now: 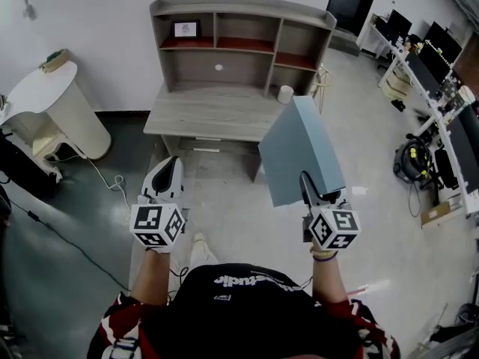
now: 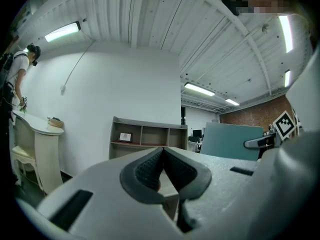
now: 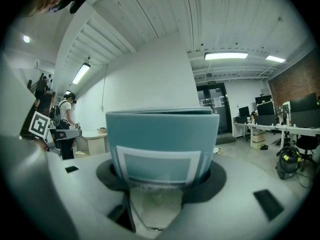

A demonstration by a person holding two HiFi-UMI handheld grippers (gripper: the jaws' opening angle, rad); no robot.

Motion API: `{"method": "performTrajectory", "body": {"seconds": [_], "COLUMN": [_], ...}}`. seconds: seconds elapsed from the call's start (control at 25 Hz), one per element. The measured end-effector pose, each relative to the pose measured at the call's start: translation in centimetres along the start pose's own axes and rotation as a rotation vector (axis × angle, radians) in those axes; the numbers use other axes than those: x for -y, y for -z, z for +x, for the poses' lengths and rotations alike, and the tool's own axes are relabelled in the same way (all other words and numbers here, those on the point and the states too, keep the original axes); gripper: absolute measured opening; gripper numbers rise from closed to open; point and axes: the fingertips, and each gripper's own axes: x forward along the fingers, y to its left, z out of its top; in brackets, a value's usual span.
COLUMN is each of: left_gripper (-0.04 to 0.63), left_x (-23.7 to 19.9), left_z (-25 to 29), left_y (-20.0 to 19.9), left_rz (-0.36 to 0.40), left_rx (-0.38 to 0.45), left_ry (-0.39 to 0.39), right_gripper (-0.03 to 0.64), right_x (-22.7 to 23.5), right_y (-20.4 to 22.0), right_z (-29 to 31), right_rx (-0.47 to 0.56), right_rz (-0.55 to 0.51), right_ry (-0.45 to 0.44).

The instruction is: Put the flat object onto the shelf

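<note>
The right gripper [image 1: 308, 189] is clamped on the lower edge of the flat object [image 1: 299, 152], a thin blue-grey book or folder. Its jaws stand wide apart with the folded edge pressed between them. The flat object stands upright, rising above the gripper and tilted slightly away from the person, held in the air in front of the desk. The left gripper [image 1: 171, 163] is held level beside it, well apart to the left, with its jaws together and nothing between them. Ahead of both grippers stands a grey wooden desk [image 1: 209, 114] against a white wall. On it sits the shelf [image 1: 239, 22] with open compartments. One upper compartment holds a small picture frame [image 1: 185, 29]. A white cylinder [image 1: 285, 94] stands on the desk's right end. A white rounded table [image 1: 45, 88] stands to the left.
</note>
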Motion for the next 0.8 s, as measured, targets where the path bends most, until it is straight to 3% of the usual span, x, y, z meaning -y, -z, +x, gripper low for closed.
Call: {"method": "performTrajectory", "body": {"seconds": [0.8], "left_gripper": [0.006], "left_x": [-7.3], "left_z": [9.0], "left_y": [-1.4], "left_rz": [0.051], "left_rx": [-0.020], "left_ry": [0.057], "right_gripper": [0.272], "right_x": [-2.1], "right_y": [-1.1], "right_z": [10.3], "right_rx": [-0.006], "right_rz": [0.018], "right_ry": [0.049]}}
